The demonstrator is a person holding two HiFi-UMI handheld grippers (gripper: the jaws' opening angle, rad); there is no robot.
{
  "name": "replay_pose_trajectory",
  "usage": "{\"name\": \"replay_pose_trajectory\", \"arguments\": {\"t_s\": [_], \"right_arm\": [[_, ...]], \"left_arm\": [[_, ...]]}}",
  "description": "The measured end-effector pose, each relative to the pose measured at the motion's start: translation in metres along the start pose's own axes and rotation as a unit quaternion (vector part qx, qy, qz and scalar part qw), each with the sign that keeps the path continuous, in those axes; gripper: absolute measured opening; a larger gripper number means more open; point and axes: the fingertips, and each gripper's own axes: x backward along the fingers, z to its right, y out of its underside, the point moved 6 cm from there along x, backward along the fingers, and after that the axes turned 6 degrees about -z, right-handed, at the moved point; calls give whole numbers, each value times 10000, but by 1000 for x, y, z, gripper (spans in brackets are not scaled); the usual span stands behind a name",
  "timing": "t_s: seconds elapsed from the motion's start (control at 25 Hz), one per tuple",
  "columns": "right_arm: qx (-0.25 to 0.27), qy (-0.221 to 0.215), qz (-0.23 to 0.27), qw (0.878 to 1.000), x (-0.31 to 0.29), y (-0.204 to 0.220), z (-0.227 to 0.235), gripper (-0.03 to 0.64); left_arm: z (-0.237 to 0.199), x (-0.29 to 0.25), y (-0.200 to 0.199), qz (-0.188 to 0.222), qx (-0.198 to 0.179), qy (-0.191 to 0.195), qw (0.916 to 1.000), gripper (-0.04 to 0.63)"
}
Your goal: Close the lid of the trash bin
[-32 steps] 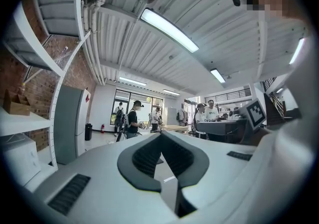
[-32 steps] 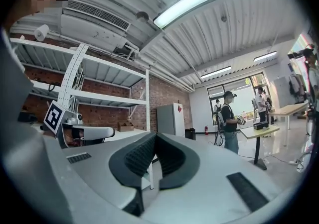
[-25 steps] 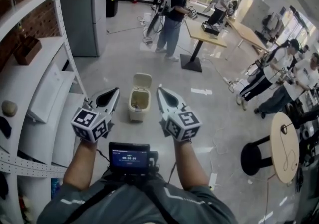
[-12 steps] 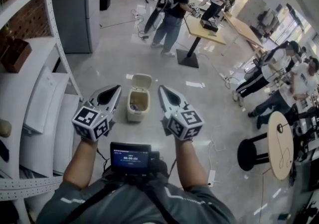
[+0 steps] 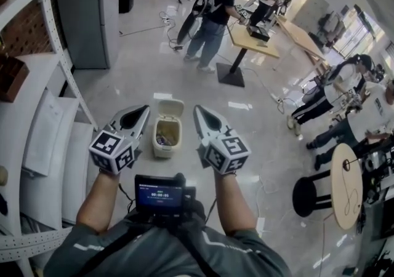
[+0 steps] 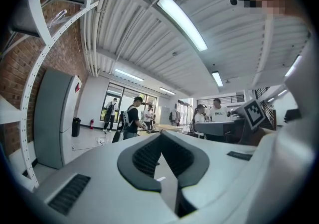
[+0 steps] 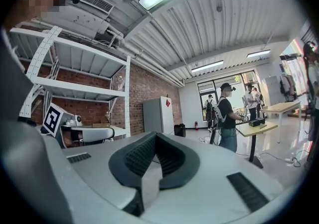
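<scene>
Open bin on the floor, two empty grippers held above it

The trash bin [image 5: 165,141] stands on the floor, between the two grippers in the head view and well apart from them. Its lid [image 5: 170,108] is tipped up at the back. There is some trash inside, too small to tell what. The left gripper [image 5: 143,110] and right gripper [image 5: 197,109] are both pressed closed and hold nothing. A hard push on the lid could tip the small bin and spill it.

Count: one trash bin [image 5: 165,140], centre frame. Two grippers: left gripper [image 5: 141,111], right gripper [image 5: 198,111]. Lower right: one round table [image 5: 346,183], one black stool [image 5: 309,197].
</scene>
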Motion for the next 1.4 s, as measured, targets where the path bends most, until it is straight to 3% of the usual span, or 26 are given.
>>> {"name": "replay_pose_trajectory", "arguments": {"t_s": [0.72, 1.12, 1.4], "right_arm": [[-17, -566, 41, 9984, -86, -31, 172, 11], [-122, -844, -71, 9963, -129, -31, 219, 11], [-274, -590, -164, 9977, -164, -27, 221, 11]], "left_arm": [[-32, -179, -36, -107, -13, -440, 9990, -5], [-54, -232, -33, -318, 122, -628, 9974, -5], [-92, -246, -29, -446, 123, -406, 9981, -4]]}}
